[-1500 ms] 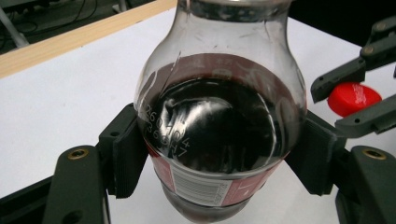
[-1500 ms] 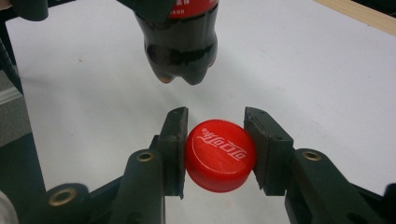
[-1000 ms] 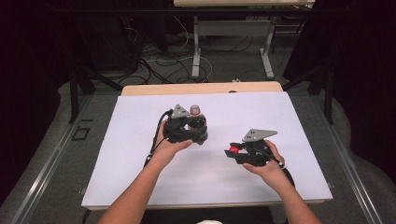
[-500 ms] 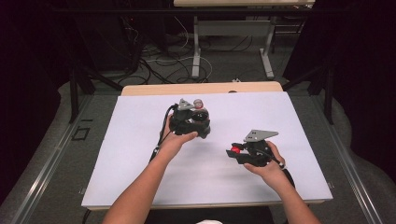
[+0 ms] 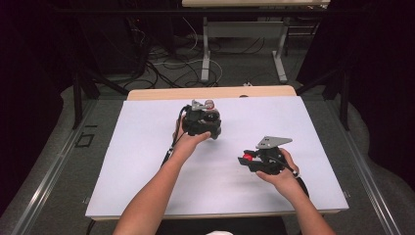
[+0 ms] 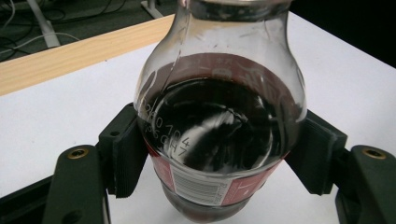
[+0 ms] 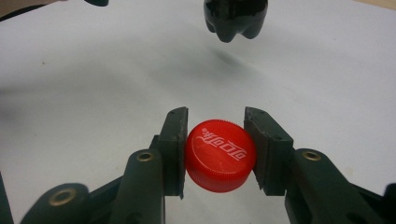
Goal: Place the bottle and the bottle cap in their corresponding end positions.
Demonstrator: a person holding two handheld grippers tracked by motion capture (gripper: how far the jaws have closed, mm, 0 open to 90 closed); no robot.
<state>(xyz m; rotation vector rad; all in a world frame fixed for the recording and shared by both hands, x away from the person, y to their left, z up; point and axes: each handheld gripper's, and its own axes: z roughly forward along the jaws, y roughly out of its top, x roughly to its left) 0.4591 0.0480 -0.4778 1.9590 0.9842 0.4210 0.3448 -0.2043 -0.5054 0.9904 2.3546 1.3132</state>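
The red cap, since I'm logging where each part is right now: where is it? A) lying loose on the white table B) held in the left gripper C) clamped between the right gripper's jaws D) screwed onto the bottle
C: the right gripper has both pads pressed against the red cap.

White-topped table [image 5: 147, 161], grey floor [image 5: 58, 161], tangled cables [image 5: 161, 68], dark surroundings

Left gripper [image 5: 208, 128] with clamped bottle [image 6: 219, 135] farther across the table, toward its middle.
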